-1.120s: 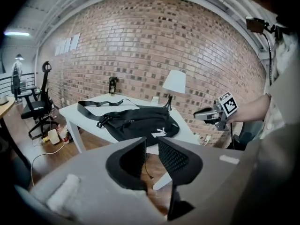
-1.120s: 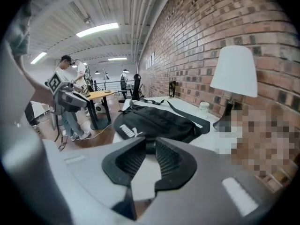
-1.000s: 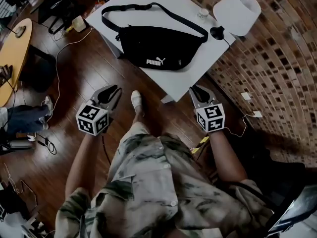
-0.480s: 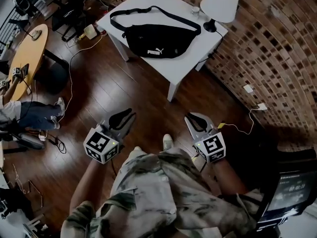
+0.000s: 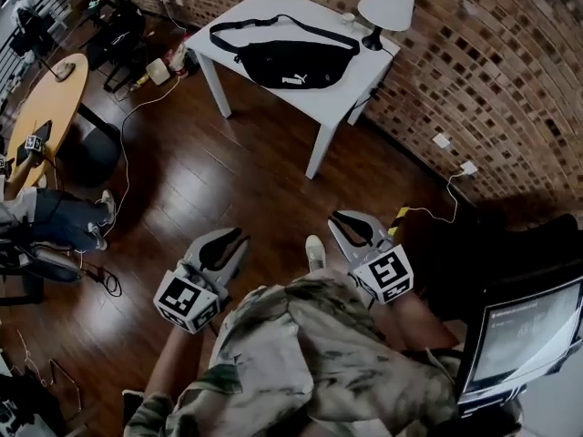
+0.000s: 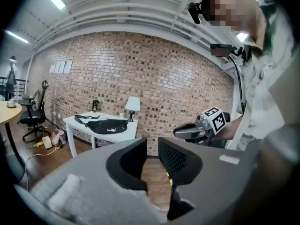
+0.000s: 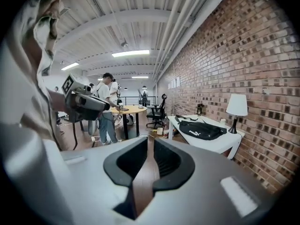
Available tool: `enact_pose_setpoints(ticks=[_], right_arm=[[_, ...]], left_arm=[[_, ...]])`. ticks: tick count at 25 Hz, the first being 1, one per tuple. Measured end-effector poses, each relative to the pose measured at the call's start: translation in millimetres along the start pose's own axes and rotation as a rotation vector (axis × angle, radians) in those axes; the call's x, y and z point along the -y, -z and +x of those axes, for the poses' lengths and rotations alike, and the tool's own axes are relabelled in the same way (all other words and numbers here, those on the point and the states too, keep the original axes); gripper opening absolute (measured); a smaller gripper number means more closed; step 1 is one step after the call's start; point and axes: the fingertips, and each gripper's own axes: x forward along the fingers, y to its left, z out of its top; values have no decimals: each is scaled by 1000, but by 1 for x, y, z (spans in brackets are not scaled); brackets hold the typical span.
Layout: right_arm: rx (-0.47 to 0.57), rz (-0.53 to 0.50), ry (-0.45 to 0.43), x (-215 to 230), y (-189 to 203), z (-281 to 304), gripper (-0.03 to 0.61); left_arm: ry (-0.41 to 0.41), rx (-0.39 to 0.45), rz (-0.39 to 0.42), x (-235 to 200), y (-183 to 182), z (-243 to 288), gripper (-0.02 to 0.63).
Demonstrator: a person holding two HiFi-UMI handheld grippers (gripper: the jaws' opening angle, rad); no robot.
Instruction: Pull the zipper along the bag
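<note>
Hand-held grippers (image 5: 235,239) (image 5: 342,219) farther from bag (image 5: 293,65)

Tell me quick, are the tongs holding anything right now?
Left tongs: open, holding nothing.
Right tongs: open only a little, holding nothing.

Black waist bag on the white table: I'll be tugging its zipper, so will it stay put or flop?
The bag looks like soft fabric slumped flat on the table, so it probably bunches rather than holds shape. Nothing pins it, so a one-sided tug likely drags it. Its loose strap may trail.
</note>
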Motion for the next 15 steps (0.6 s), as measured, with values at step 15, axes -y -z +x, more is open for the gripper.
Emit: enact_pose_setpoints(ticks=[15], right_arm=[[56, -22, 38, -161, -35, -98, 51]], left_arm=[[189, 5, -6, 90, 34, -80, 80]])
